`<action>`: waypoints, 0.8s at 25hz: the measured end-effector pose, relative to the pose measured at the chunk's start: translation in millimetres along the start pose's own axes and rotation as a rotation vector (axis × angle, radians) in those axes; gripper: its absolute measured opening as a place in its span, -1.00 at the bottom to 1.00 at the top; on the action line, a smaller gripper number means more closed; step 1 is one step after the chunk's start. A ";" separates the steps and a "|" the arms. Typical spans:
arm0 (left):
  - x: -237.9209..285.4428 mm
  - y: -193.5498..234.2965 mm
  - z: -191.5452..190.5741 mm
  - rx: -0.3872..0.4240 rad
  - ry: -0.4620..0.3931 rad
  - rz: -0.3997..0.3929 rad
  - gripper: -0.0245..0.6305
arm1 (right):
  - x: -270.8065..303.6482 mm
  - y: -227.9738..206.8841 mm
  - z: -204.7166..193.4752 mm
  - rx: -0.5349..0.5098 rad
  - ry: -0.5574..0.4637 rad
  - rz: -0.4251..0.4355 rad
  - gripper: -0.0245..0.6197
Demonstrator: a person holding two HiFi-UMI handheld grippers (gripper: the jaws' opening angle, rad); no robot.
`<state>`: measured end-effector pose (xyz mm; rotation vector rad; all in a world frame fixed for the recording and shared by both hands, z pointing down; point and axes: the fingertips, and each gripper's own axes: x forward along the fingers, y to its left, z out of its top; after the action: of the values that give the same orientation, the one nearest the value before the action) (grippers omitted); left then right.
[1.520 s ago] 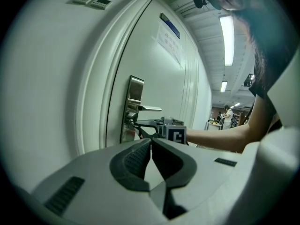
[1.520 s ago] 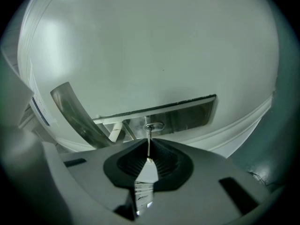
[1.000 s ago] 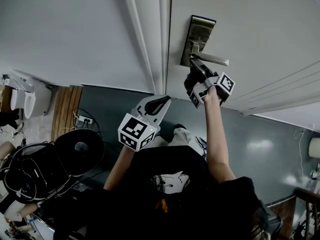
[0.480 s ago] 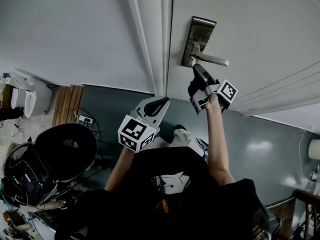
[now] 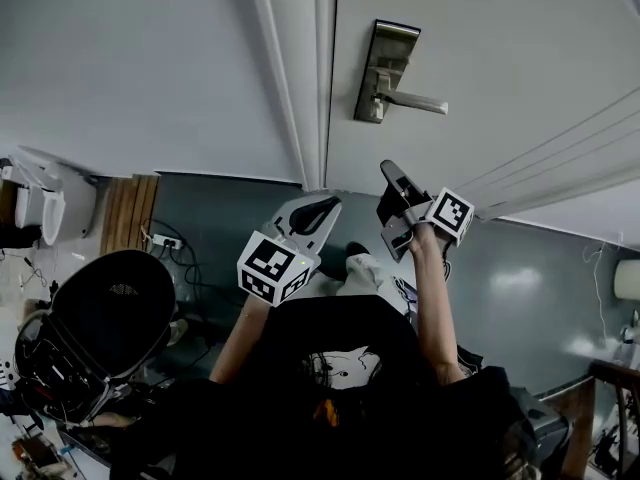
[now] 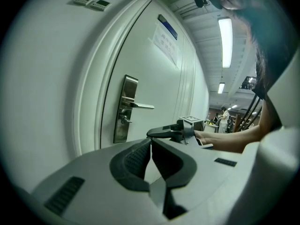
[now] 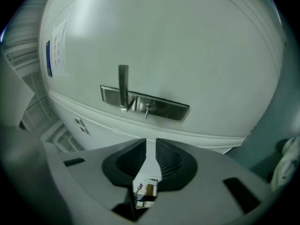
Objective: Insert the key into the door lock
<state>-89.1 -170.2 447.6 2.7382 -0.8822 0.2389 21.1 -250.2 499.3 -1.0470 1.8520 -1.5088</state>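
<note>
The metal lock plate (image 5: 385,68) with its lever handle (image 5: 415,103) is on the white door (image 5: 500,58). A small key (image 7: 147,109) sticks out of the keyhole on the lock plate (image 7: 145,102), free of both grippers. My right gripper (image 5: 392,173) hangs a short way back from the lock and points at it; its jaws (image 7: 150,142) stand a narrow gap apart with nothing between them. My left gripper (image 5: 322,206) is lower and further left, near the door frame, with its pads (image 6: 151,142) closed together and empty. The right gripper (image 6: 164,132) also shows in the left gripper view.
The white door frame (image 5: 295,78) runs left of the lock. A black round seat (image 5: 110,318), cables and a power strip (image 5: 165,240) lie on the grey floor at lower left, beside a wooden panel (image 5: 125,223). A paper notice (image 6: 165,43) is stuck on the door.
My right gripper has drawn back from the lock, leaving the key in the keyhole. The left gripper has stayed where it was.
</note>
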 end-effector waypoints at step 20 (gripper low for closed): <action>-8.7 -35.4 -21.0 -0.047 0.039 -0.064 -0.89 | -76.1 26.8 -66.9 -0.222 0.061 -0.094 -0.77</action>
<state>-76.8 -131.6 458.9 2.7041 -0.7781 0.2554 4.4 -147.9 483.8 -1.2168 2.0763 -1.4252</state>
